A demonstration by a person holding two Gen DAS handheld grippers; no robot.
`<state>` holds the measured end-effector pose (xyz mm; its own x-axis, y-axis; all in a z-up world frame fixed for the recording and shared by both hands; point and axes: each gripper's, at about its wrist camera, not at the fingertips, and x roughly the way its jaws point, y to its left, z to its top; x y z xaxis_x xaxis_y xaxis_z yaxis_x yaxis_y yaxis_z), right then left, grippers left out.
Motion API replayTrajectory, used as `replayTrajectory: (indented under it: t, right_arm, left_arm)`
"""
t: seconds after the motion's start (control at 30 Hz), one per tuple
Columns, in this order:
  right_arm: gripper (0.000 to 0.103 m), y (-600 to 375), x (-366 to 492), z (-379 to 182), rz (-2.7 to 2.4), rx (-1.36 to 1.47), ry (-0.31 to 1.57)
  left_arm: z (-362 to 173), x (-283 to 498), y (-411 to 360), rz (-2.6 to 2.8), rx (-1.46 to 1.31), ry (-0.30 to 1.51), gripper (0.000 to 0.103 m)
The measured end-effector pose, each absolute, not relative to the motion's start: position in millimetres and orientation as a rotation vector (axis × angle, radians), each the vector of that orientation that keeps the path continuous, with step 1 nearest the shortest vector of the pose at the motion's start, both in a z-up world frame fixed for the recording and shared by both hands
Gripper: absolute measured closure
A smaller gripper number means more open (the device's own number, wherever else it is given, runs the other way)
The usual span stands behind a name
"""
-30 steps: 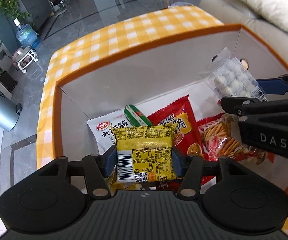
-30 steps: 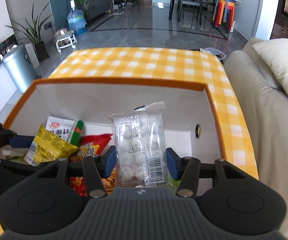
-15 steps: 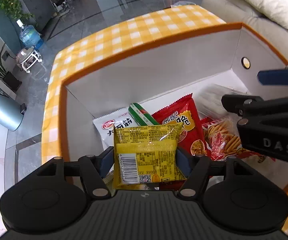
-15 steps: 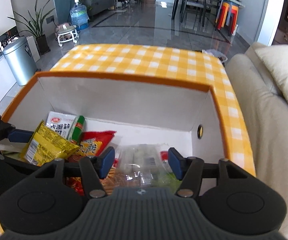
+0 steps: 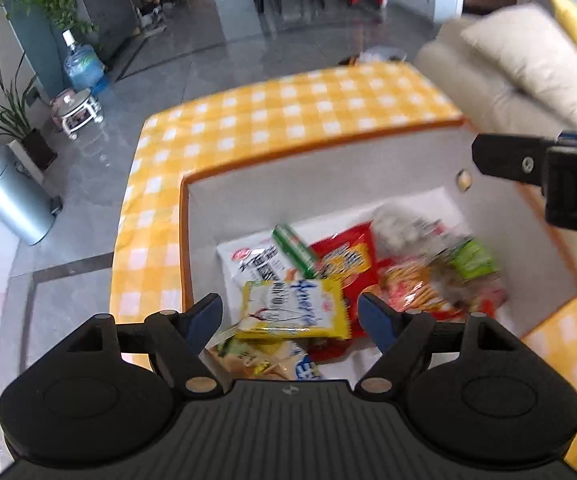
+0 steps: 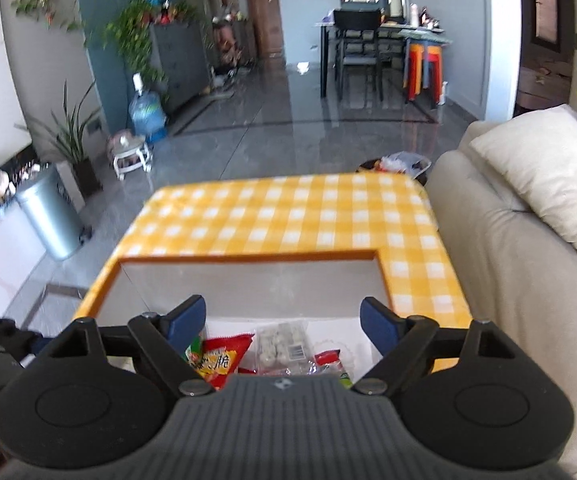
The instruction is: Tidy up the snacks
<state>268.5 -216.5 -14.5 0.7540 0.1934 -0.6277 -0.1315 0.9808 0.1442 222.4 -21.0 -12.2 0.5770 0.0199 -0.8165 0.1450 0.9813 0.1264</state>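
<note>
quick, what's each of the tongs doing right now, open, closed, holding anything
Left tongs: open, holding nothing; the yellow packet lies loose in the box.
Right tongs: open, empty, above the box.

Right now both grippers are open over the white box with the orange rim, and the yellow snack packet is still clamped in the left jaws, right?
Not quite. The left wrist view shows the yellow snack packet lying loose in the white box with the orange rim, the open left gripper clear of it. The right gripper is open too.

glossy plastic snack packets (image 5: 294, 312), matt white box (image 5: 328, 176) walls, checked cloth on the worktop (image 6: 288, 216), shiny metal bin (image 6: 50, 220), polished floor (image 6: 288, 120).
</note>
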Motion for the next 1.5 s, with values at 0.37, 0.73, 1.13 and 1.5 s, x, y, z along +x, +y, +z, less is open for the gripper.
replayTrajectory:
  t: [0.37, 0.73, 1.13, 1.5]
  right_arm:
    - [0.020, -227, 197, 34, 0.147, 0.097, 0.560]
    - [0.019, -233, 118, 34, 0.170, 0.053, 0.533]
    - [0.018, -232, 63, 15, 0.178, -0.001, 0.555]
    - [0.019, -231, 79, -17, 0.181, 0.012, 0.609]
  left_arm:
    - [54, 155, -2, -0.111, 0.052, 0.617, 0.013]
    - [69, 98, -5, -0.088, 0.068, 0.491, 0.008]
    - [29, 67, -12, -0.051, 0.119, 0.496, 0.012]
    - [-6, 78, -17, -0.058, 0.104, 0.646, 0.012]
